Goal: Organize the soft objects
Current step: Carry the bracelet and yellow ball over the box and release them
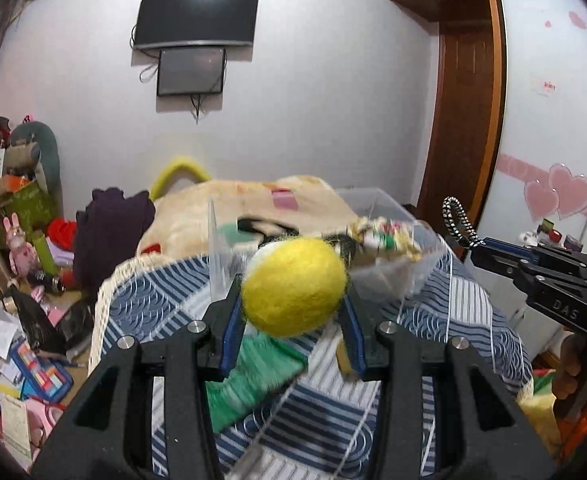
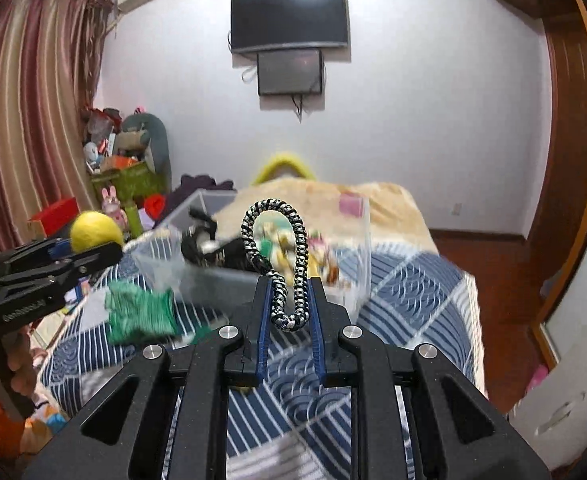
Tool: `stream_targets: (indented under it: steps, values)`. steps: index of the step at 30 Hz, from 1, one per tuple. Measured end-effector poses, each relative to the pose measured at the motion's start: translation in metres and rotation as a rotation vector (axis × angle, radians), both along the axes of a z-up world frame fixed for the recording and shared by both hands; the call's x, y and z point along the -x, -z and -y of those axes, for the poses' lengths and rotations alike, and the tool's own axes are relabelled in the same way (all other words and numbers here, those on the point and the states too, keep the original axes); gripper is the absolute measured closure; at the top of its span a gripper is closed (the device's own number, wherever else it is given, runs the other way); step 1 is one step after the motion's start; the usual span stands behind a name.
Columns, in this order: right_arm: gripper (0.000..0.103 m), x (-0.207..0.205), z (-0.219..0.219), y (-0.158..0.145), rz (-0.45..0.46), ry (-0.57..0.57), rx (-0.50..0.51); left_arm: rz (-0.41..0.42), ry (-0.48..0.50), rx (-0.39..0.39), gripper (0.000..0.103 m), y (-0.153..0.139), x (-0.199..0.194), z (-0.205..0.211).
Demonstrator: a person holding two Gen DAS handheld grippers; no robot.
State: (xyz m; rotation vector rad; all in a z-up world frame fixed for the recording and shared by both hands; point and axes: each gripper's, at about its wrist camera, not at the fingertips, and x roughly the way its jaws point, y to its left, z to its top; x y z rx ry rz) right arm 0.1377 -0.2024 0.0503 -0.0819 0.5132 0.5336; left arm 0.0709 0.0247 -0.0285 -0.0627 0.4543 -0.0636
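My left gripper (image 1: 293, 300) is shut on a yellow felt ball (image 1: 295, 286) and holds it above the bed; the ball also shows in the right wrist view (image 2: 93, 230). My right gripper (image 2: 289, 300) is shut on a black-and-white braided cord (image 2: 293, 256), whose loop stands up above the fingers; it also shows in the left wrist view (image 1: 457, 218). A clear plastic bin (image 2: 357, 240) with several small soft toys stands on the bed ahead of both grippers. A green knitted piece (image 2: 139, 312) lies on the blue patterned cloth (image 2: 409, 284) in front of the bin.
A beige blanket (image 1: 229, 204) covers the far bed. A dark purple garment (image 1: 109, 232) lies at its left. Cluttered floor, boxes and plush toys (image 1: 21, 216) fill the left side. A wooden wardrobe (image 1: 465, 120) stands at the right, and a TV (image 1: 197, 16) hangs on the wall.
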Motion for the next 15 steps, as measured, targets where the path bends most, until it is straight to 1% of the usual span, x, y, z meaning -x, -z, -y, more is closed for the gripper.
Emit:
stream_targets:
  steps: [4,7,12,15]
  values:
    - [0.087,-0.009,-0.007,-0.01,0.032,0.0,-0.007,0.035,-0.012,-0.019,0.06,-0.011,-0.013,0.0]
    - [0.087,-0.021,-0.014,-0.009,0.036,0.001,-0.006,0.042,-0.018,-0.022,0.06,-0.016,-0.03,-0.003]
    - [0.087,-0.044,-0.03,0.001,0.001,-0.006,-0.005,0.009,-0.019,-0.001,0.06,-0.012,-0.06,-0.007]
    - [0.087,-0.054,-0.041,0.009,-0.021,-0.015,0.004,-0.021,-0.024,-0.011,0.06,-0.005,-0.078,-0.003]
